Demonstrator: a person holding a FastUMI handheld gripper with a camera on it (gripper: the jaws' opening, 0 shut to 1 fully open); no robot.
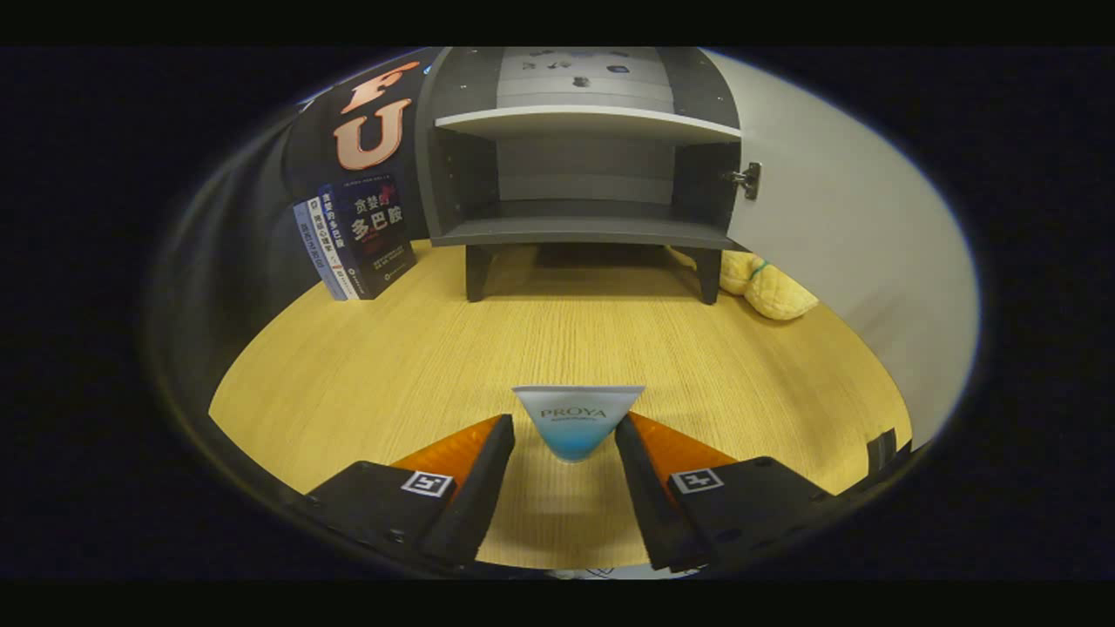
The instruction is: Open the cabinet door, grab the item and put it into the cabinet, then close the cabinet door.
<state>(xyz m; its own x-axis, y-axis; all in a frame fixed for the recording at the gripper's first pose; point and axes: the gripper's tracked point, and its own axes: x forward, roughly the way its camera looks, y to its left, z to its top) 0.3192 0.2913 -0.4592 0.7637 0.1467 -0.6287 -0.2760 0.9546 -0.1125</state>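
Item point(577, 421), a small tapering tube with a pale top and blue lower end, sits between the fingers of the gripper point(566, 440) near their tips. We see both fingers close against its slanting sides, so we judge the gripper nearly closed and holding the tube; whether it is lifted off the table point(392, 366) we cannot tell. Beyond the fingers, across the bare wooden table, stands the cabinet point(584, 157), its door point(836, 226) swung open to the right on a metal hinge point(746, 179). Inside we see a pale upper shelf point(588, 122) and a dark lower floor point(584, 231), both free. Left of the cabinet a few books point(357, 239) lean upright; right of its legs lies a yellow soft toy point(771, 287).

Risk, as we judge it: the fingers press on tapered faces, so the tube may squeeze out forward or tilt during carrying. A low approach could also strike the cabinet's front edge.
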